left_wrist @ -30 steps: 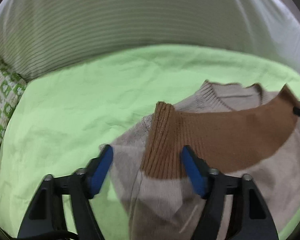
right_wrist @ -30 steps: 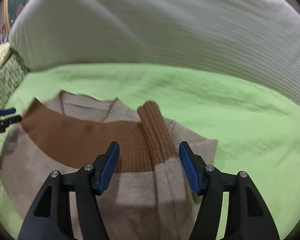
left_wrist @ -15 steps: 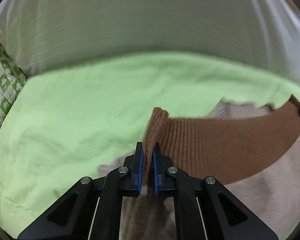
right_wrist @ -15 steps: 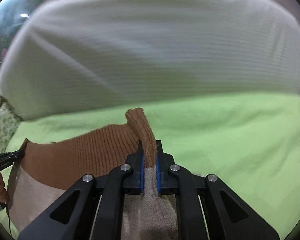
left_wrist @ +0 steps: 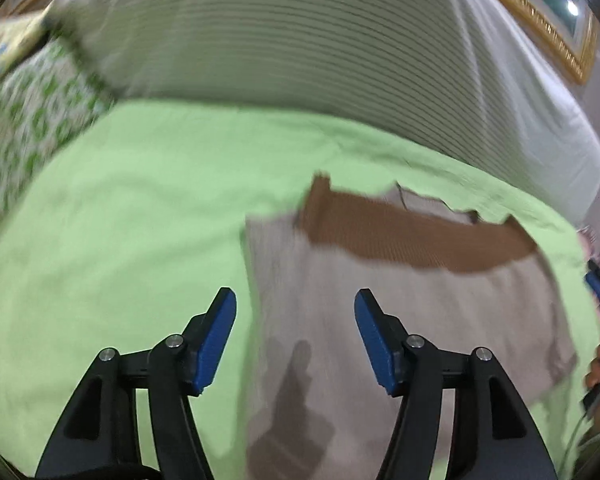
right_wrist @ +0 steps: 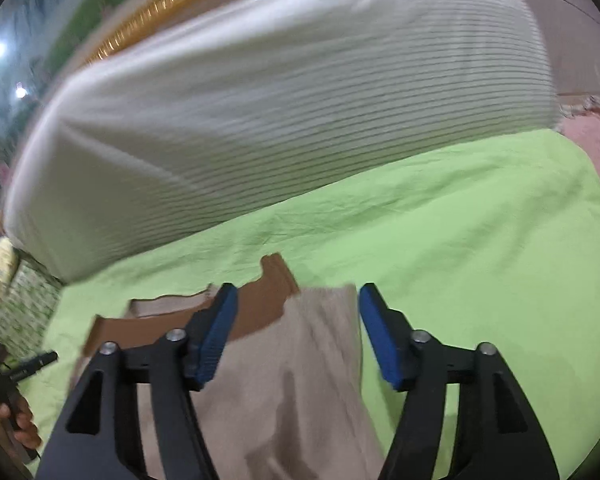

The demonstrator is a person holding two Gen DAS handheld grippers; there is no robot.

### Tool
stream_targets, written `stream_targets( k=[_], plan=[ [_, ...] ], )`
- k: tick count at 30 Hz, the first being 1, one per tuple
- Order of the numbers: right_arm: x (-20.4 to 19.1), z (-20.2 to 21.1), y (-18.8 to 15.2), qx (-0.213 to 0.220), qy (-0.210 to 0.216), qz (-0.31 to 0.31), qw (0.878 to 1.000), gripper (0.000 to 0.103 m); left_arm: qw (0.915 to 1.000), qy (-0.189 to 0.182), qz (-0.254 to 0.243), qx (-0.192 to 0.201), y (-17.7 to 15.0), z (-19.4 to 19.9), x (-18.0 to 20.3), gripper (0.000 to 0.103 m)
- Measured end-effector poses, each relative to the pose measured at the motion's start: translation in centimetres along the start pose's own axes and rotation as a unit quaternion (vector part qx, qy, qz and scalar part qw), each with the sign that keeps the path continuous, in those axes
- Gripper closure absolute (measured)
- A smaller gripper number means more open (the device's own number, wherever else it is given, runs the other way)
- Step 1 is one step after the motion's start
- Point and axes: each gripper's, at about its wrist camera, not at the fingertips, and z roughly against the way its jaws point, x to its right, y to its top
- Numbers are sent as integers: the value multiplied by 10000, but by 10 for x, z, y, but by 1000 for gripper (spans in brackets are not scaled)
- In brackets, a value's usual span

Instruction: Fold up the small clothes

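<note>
There was one beige-and-brown sweater [left_wrist: 400,288], one green sheet [left_wrist: 140,220], one striped white pillow [left_wrist: 300,40], one green-patterned cushion [left_wrist: 28,112], one gilt picture frame [left_wrist: 540,16] and two grippers, left [left_wrist: 295,334] and right [right_wrist: 298,330].

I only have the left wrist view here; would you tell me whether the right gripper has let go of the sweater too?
Observer: Yes, the right gripper stands open; its jaws have just been opening, and the pads do not press on the sweater.
Operator: What lies beyond its right side?
Observer: Bare green sheet, then a pinkish cloth at the far edge.
Operator: Is my own gripper visible from there?
Observer: Yes, the left gripper shows at the picture's left edge, in a hand.
</note>
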Motion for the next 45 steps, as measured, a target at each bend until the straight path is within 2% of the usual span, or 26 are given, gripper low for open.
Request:
stream_targets(
  k=[5,7,10,13,15,17,19,21,22,23,24,25,27,28,29,30,32,35,37,38,41,43,45],
  plan=[
    [1,37,-43,-226,-39,24,9997,38,9991,140,245,-321,-61,15,1,34],
    [3,42,-62,-390,-226,135,9989,38,9976,240,434,-473,-80,14,-6,33],
    [7,50,-85,-548,-417,131,9975,38,9926,164,947,-741,-102,8,-24,29],
    [17,51,-100,-677,-538,-67,9962,38,9870,-77,1397,-791,-112,4,-37,27],
    [23,49,-106,-710,-576,-278,9954,38,9856,-104,1495,-787,-110,2,-37,22],
    [31,46,-111,-804,-604,-600,9931,37,9838,-92,1610,-788,-106,-3,-35,21],
    [33,40,-116,-921,-276,-870,9916,38,9833,-87,1637,-787,-102,-9,-31,22],
    [29,34,-119,-936,-150,-932,9911,38,9841,10,1615,-738,-98,-14,-24,25],
    [27,31,-119,-897,-156,-925,9915,40,9846,-31,1598,-702,-96,-17,-21,39],
    [26,30,-120,-873,-146,-971,9913,51,9850,-58,1582,-689,-95,-19,-19,56],
    [27,28,-120,-886,-78,-1110,9898,68,9856,-94,1540,-693,-93,-21,-16,65],
    [29,26,-120,-906,-4,-1253,9880,72,9853,-237,1536,-709,-92,-21,-16,77],
    [30,30,-118,-811,-16,-1353,9875,79,9865,-250,1515,-565,-87,-9,-16,81],
    [29,35,-116,-719,-27,-1296,9890,80,9878,-279,1479,-398,-84,1,-17,83],
    [27,43,-112,-591,18,-1256,9903,82,9897,-272,1402,-98,-80,18,-21,91],
    [26,55,-108,-441,86,-1260,9910,83,9909,-204,1329,91,-76,31,-23,92],
    [27,67,-104,-350,84,-1291,9910,85,9916,-245,1269,108,-75,36,-30,93],
    [28,57,-109,-633,-74,-1086,9920,84,9953,1,955,-180,-80,16,-27,93],
    [37,46,-119,-904,-212,-1265,9876,74,9957,33,801,-472,-88,4,-29,91],
    [41,45,-121,-942,-257,-1350,9860,69,9958,63,765,-496,-89,2,-31,84],
    [50,67,-117,-616,-637,-1386,9864,60,9959,241,782,-376,-90,17,-45,68],
    [51,81,-108,-414,-843,-1195,9884,57,9954,356,882,-136,-86,36,-57,66],
    [46,93,-94,-192,-700,-947,9929,57,9946,463,922,94,-75,51,-62,63]
  ],
)
